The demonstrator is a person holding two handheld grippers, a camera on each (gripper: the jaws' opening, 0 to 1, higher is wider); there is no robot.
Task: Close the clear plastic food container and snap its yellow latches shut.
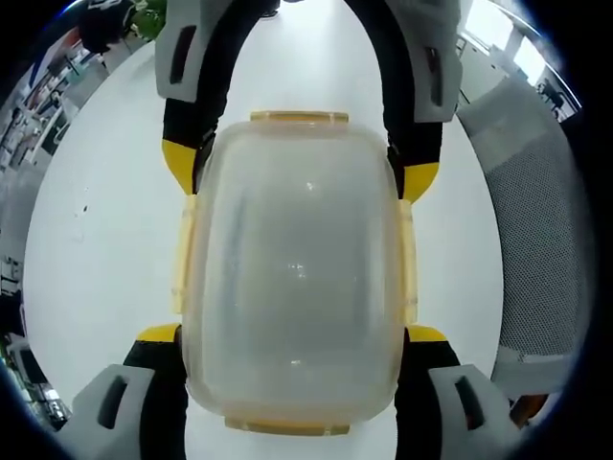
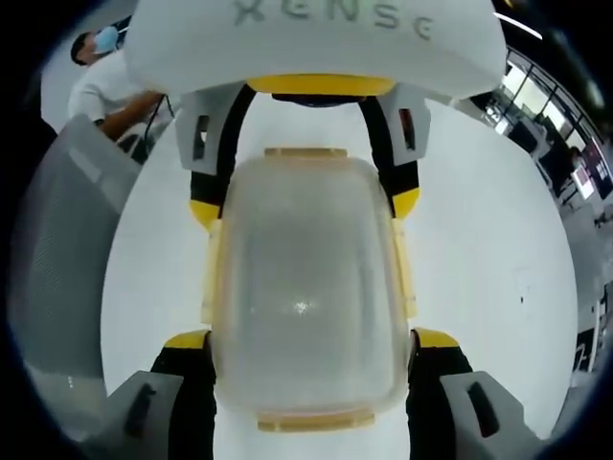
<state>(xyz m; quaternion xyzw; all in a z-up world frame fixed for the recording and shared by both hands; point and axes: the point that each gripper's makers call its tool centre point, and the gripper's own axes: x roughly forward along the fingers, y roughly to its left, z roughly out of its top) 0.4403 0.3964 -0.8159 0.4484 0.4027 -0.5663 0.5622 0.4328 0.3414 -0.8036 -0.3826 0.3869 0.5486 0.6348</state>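
Container (image 1: pixel 295 278), frosted, rounded plastic, yellow-latched, apparently clamped endwise between left gripper (image 1: pixel 292 335) and right gripper (image 2: pixel 311 340).

An office or lab: white round table (image 1: pixel 105 240), mesh chair (image 1: pixel 536 249), cluttered shelves (image 1: pixel 29 105), ceiling strip lights (image 2: pixel 517 24).

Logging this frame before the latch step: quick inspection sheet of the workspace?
Surface: plain white tabletop, a few small dark specks.
Job's things: clear plastic food container with its lid on; yellow latches along all four edges, whether snapped cannot be told.
Clutter: nothing seen.
Grippers: left gripper and right gripper face each other from opposite ends, yellow-tipped jaws straddling the container; contact cannot be told.
Cables: nothing seen.
Surroundings: grey mesh chair back; seated person; office shelving beyond.
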